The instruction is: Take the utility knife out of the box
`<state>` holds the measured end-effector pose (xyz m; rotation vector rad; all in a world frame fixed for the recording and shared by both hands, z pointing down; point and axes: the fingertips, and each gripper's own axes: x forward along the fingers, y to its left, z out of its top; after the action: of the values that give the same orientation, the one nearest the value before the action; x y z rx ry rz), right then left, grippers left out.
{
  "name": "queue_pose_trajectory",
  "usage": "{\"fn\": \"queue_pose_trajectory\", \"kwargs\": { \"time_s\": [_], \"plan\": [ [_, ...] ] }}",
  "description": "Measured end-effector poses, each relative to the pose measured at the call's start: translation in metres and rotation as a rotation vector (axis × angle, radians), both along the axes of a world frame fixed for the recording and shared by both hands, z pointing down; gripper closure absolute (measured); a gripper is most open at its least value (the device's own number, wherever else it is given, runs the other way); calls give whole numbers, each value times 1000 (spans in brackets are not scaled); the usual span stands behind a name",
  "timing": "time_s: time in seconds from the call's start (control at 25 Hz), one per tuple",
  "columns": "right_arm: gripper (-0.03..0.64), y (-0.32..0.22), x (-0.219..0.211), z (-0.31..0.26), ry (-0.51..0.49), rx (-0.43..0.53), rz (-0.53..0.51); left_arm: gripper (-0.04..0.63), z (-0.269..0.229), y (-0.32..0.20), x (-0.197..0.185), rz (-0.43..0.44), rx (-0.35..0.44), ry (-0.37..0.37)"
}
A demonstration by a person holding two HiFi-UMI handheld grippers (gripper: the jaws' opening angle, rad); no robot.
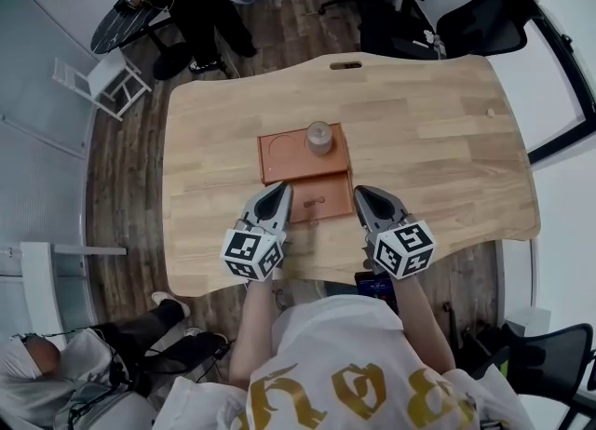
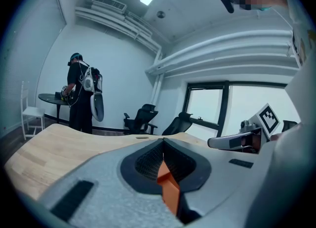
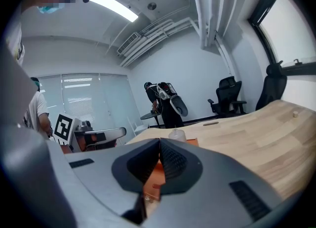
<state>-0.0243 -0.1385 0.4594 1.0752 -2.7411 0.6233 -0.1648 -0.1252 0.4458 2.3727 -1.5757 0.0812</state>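
Note:
A flat orange-brown box (image 1: 287,154) lies in the middle of the wooden table (image 1: 438,140). Its lower front section (image 1: 323,197) carries a small handle, and a clear lidded jar (image 1: 319,137) stands on top. No utility knife shows in any view. My left gripper (image 1: 279,188) is shut and empty at the box's front left corner. My right gripper (image 1: 361,192) is shut and empty at the front right corner. In the left gripper view the jaws (image 2: 163,140) meet, with orange behind them. In the right gripper view the shut gripper (image 3: 159,140) points at the box (image 3: 191,142) and jar (image 3: 176,134).
A person (image 1: 200,9) stands by a dark round table (image 1: 121,23) beyond the far edge. Black office chairs (image 1: 484,23) stand at the back right and a white chair (image 1: 98,79) at the left. The table has a cable slot (image 1: 345,65) near its far edge.

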Motion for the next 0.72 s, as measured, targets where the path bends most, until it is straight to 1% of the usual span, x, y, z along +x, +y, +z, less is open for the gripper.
{"fn": "queue_pose_trajectory", "kwargs": {
  "time_s": [0.28, 0.52, 0.6, 0.72],
  "plan": [
    [605, -10, 3, 13, 12, -31, 5, 585, 16, -12, 7, 27, -33, -5],
    [605, -21, 5, 23, 15, -51, 12, 584, 30, -22, 11, 57, -58, -79],
    [604, -23, 4, 26, 16, -61, 11, 584, 36, -23, 12, 70, -74, -93],
    [605, -24, 3, 35, 34, -76, -2, 584, 49, -25, 14, 88, -102, -136]
  ]
}}
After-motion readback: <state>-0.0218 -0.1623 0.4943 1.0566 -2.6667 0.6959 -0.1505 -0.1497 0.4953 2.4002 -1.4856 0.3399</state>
